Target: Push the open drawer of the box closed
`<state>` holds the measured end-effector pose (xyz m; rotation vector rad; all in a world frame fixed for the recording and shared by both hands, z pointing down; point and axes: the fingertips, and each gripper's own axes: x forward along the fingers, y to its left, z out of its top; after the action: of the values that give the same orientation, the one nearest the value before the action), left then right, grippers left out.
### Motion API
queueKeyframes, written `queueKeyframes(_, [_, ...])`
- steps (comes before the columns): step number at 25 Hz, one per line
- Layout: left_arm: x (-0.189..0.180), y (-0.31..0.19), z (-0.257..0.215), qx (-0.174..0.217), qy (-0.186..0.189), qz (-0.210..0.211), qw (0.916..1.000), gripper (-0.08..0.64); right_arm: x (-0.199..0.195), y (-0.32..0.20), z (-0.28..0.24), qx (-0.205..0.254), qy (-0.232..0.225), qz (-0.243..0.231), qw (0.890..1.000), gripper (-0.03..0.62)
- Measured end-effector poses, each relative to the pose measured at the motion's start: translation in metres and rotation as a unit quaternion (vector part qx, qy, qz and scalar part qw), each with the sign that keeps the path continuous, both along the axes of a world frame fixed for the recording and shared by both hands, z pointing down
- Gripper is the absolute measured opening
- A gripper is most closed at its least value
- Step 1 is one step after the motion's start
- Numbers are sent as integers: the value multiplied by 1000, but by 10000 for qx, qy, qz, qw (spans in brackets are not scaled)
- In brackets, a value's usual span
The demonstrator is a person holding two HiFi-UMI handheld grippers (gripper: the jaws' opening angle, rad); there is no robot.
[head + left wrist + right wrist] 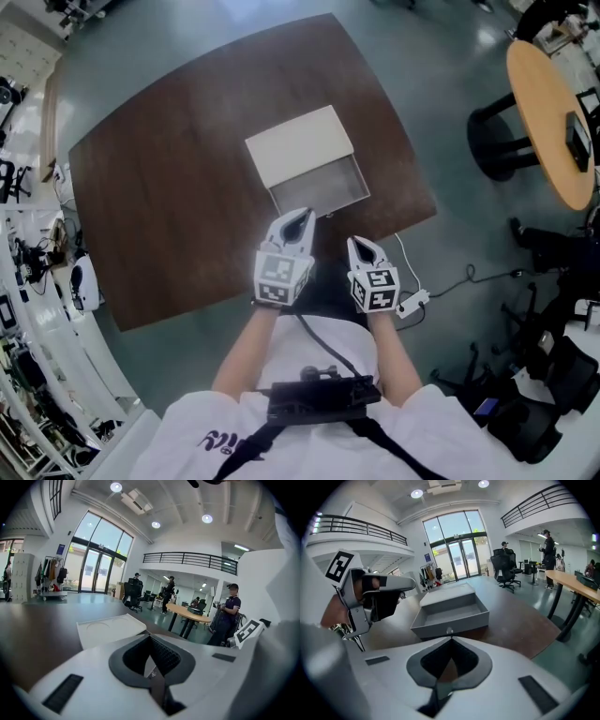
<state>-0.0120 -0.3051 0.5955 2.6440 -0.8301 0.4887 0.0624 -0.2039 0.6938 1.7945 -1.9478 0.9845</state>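
A white box (298, 143) stands on the dark brown table (169, 197), its drawer (321, 193) pulled out toward me and empty. In the right gripper view the drawer (451, 615) lies straight ahead, its small knob (449, 631) just beyond the jaw tips. My left gripper (298, 218) is shut and empty, its tip at the drawer's front left. My right gripper (364, 247) is also shut and empty, slightly nearer me, over the table's front edge. The left gripper view shows the box top (110, 627) beyond its closed jaws (150, 638).
A round wooden table (548, 112) and office chairs stand to the right. A power strip (412, 302) and cables (450, 281) lie on the floor by the table's front right corner. A person (229, 616) stands off to the right.
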Motion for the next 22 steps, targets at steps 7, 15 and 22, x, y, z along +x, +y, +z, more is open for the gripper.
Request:
queueKeyframes(7, [-5,-5,27,-392,-125,-64,9991,9,-9,-14,30,-500,139,-525,9973,-6])
queueKeyframes(15, [-18,-9,34,-527,-62,-115,9985,9,-25,-36,51,-758,34,-593,9954,66])
queueKeyframes(22, [-18,-11,36,-571,-65,-151,9982,9,-29,-61,54,-722,44,-672,9951,103])
